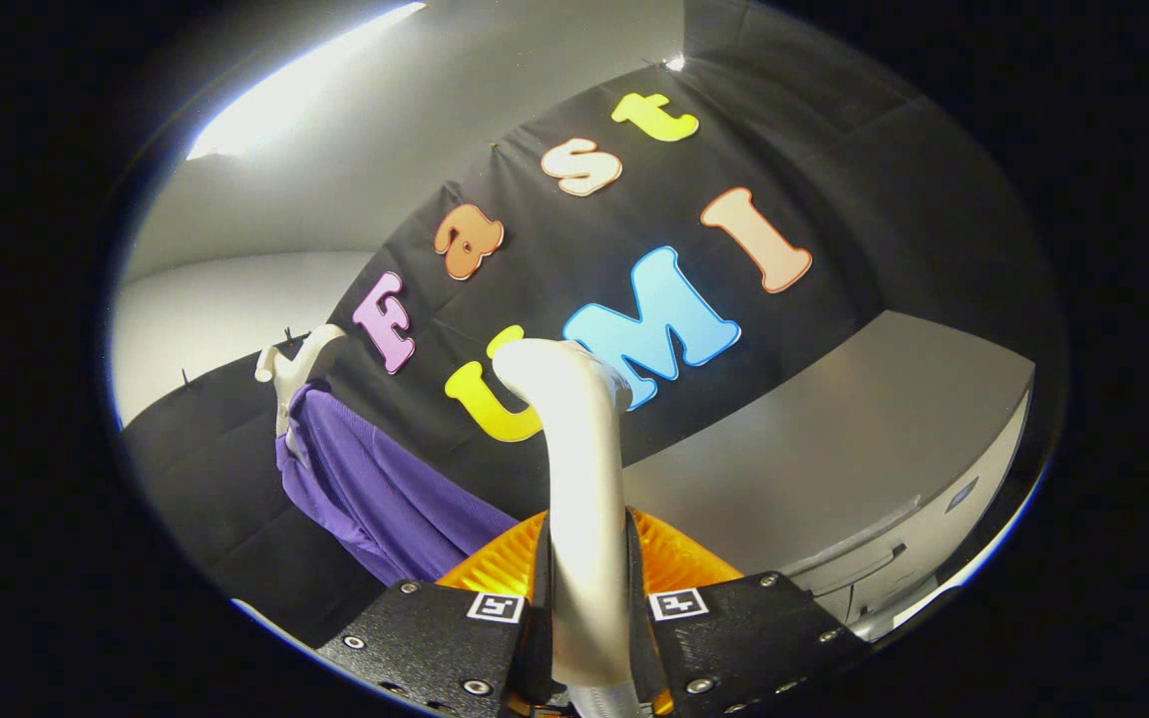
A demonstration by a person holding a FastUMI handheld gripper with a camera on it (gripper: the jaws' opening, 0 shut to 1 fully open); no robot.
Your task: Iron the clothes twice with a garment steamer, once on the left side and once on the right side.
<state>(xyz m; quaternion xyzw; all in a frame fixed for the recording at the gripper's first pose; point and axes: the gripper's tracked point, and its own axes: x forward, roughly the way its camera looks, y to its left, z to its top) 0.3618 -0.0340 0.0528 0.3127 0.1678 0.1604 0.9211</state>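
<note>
No readable text, brand or number on the steamer [579, 469], square coded markers on the claw [584, 608] carry patterns only, appliance badge [961, 496] too small to read

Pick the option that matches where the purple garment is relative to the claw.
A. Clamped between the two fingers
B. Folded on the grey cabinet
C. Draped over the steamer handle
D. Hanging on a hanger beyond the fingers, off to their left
D: the purple garment hangs from a pale hanger against the black wall, beyond and left of the claw, which is shut on the steamer handle.
</note>
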